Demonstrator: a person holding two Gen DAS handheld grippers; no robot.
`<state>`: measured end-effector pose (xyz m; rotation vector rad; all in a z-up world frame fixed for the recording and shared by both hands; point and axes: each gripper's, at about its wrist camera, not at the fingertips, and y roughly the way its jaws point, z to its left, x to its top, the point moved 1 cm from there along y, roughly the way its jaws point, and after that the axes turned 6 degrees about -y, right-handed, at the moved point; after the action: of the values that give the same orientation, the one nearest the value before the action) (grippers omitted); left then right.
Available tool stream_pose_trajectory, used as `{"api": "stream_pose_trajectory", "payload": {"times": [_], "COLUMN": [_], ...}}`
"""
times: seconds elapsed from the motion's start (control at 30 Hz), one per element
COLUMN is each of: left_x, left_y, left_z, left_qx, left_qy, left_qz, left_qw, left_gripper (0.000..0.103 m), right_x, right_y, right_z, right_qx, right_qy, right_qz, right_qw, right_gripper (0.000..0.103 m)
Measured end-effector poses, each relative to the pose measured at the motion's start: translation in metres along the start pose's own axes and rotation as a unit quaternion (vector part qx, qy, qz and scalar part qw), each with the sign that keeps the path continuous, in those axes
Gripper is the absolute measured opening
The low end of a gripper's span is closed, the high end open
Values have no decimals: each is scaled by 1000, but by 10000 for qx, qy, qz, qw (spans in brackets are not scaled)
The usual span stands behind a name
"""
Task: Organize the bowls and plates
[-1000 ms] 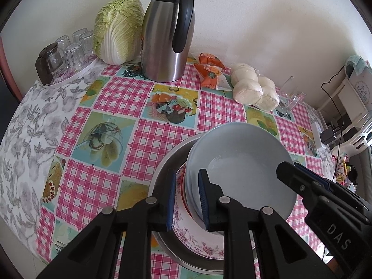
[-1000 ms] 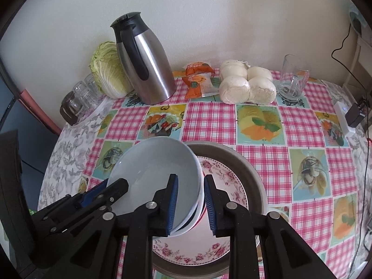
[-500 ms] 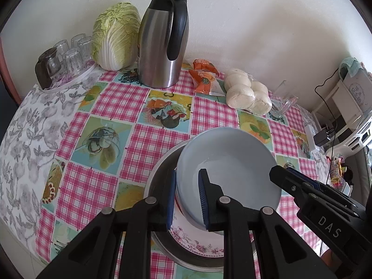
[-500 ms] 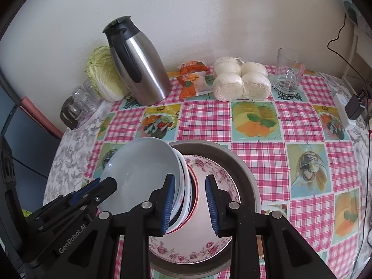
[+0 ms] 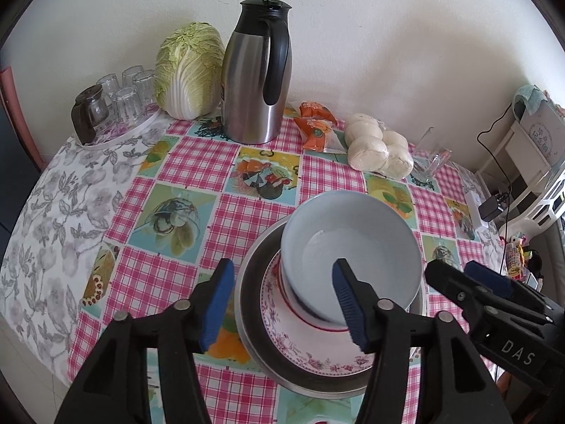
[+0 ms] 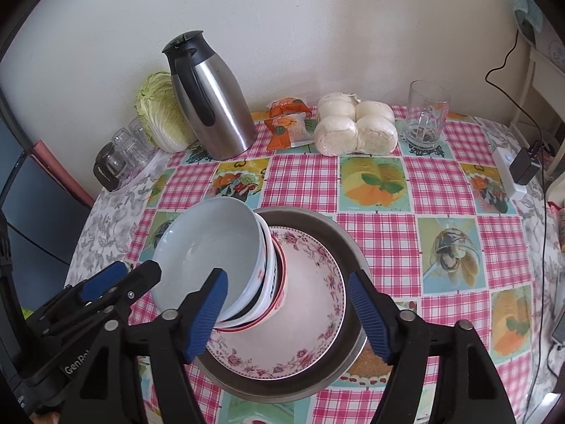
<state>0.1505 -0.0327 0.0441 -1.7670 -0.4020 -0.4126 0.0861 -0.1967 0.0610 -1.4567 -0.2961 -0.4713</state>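
Both of my tools had just let go: a second before, the left tool [image 5: 282,296] and the right tool [image 6: 286,304] each pinched the rim of the pale bowl [image 5: 349,247], and now their jaws were opening, standing spread on either side of it with no pad pressing on it. In the left wrist view one blue pad hung over the bowl's hollow and the other outside its wall; in the right wrist view the bowl's near rim sat just beside my left-hand pad, free of it. That bowl topped a leaning stack of bowls [image 6: 268,282], which rested on the floral plate [image 6: 310,335], itself lying in the grey metal pan [image 6: 349,247] toward the near edge of the bench [image 5: 197,166]. The stack tilted away from the right side of the pan, yet it stood unheld. I judged this placement finished, and the dishes gathered into one pile. Along the far edge stood the steel jug [image 5: 254,81], the cabbage [image 5: 187,70] and the buns [image 6: 353,123], well apart from my work
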Motion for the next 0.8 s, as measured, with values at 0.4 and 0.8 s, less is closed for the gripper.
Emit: {"api": "stream_pose_trajectory", "payload": {"times": [0.4, 0.8], "left_x": [-23, -58], "left_y": [-12, -13], "left_z": [18, 32], "left_qx": [221, 506], "left_qy": [-93, 96], "left_qz": [-173, -77], "left_qw": [9996, 9986], "left_gripper": [92, 92], "right_x": [-29, -61], "right_y": [-7, -1], "right_z": [5, 13], "right_qx": [-161, -244], "right_qy": [-140, -299], "right_qz": [68, 335], "right_qw": [9997, 9987], "right_gripper": [96, 103]}}
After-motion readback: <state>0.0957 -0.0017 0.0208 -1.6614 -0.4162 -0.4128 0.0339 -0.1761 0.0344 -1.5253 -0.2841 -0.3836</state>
